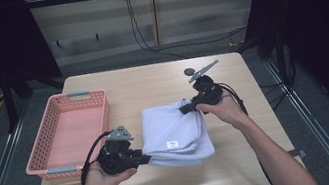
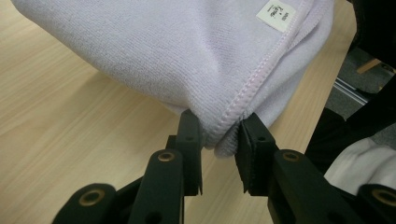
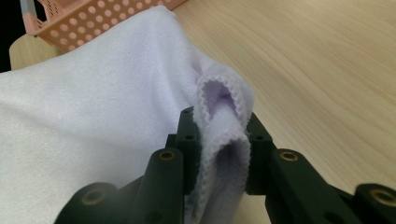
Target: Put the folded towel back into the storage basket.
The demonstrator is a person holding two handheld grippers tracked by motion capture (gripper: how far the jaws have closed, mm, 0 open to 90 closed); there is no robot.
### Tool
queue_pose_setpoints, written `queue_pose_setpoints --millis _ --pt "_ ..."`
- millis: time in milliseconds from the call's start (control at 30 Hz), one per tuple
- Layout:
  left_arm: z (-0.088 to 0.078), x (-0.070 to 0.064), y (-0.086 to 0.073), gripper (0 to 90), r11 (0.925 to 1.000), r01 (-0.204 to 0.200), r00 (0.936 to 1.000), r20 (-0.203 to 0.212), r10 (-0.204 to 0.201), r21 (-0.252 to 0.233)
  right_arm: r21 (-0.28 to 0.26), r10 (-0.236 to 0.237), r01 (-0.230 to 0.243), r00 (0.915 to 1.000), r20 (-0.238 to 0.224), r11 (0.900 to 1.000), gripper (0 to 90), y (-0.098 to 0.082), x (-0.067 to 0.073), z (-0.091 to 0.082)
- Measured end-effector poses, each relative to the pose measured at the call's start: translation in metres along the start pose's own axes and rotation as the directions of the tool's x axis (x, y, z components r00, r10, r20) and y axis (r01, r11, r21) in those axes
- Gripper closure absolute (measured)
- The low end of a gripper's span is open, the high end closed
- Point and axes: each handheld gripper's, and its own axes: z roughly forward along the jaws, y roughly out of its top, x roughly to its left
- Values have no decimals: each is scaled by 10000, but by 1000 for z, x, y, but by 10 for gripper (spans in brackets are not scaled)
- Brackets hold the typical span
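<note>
The lavender towel (image 1: 175, 132) is being clamped at opposite corners, left gripper (image 1: 147, 159) at 7 o'clock, right gripper (image 1: 184, 109) at 1 o'clock; tension should be kept even during lifting.

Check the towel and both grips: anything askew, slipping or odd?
Nothing stands out. The left hand-held gripper pinches the lavender towel at a stitched corner, and the right hand-held gripper clamps a bunched hem. The pink basket sits square on the table.

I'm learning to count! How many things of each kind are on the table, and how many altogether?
Folded lilac microfibre towel: 1
Pink perforated plastic basket: 1
Black hand-held grippers: 2, left gripper and right gripper, each pinching the towel
Total: 4
</note>
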Motion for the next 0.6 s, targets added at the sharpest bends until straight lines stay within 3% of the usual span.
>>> queue_pose_setpoints --millis 600 --pt "-42 32 -1 729 9975 543 9959 -695 -574 -456 -343 -548 536 9979 -352 9980 737 63 6 18"
